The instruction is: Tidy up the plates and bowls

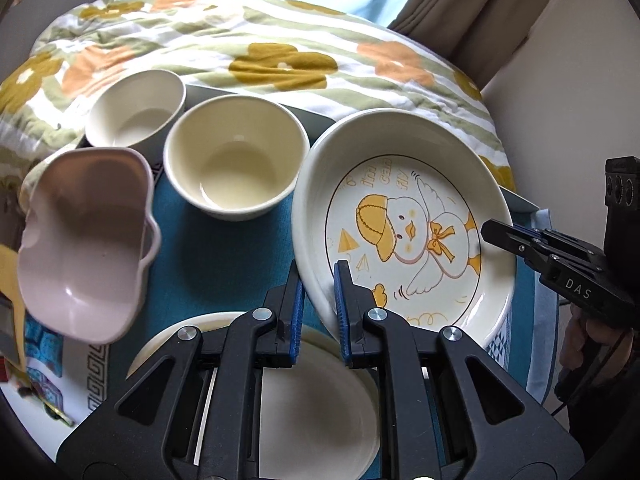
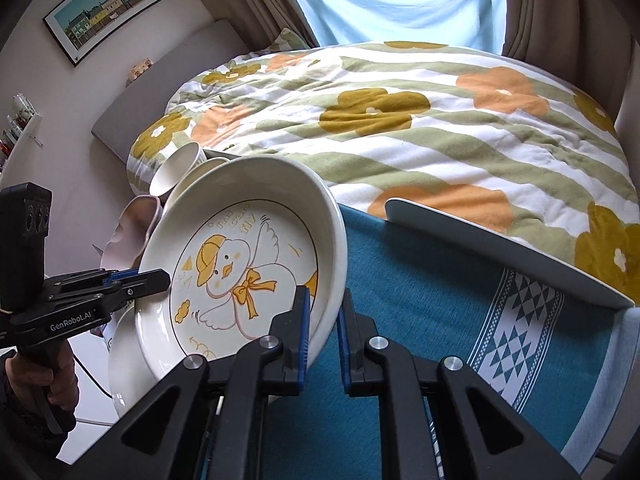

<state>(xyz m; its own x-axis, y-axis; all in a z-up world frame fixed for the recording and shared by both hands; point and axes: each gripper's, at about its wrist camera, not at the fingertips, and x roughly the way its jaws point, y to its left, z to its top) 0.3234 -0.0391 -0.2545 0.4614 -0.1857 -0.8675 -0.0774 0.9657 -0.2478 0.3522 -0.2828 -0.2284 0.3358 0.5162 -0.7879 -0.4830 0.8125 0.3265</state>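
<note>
The duck-print plate [image 1: 404, 220] sits tilted above the teal cloth [image 1: 224, 256], its rim caught from two sides. The left gripper [image 1: 319, 280] straddles the near-left rim, one blue pad inside the lip and one outside; the right gripper [image 2: 326, 304] straddles the opposite, right-hand rim the same way. Both pairs of fingers stand only narrowly apart, about a rim's thickness, and seem pressed onto the plate, though the actual contact is hard to confirm through the fisheye. A plain white plate [image 1: 320, 400] lies just near-left of it, under the left gripper, likely the stacking spot. Two cream bowls [image 1: 236, 160] and a pink bowl [image 1: 88, 248] stand farther left.
</note>
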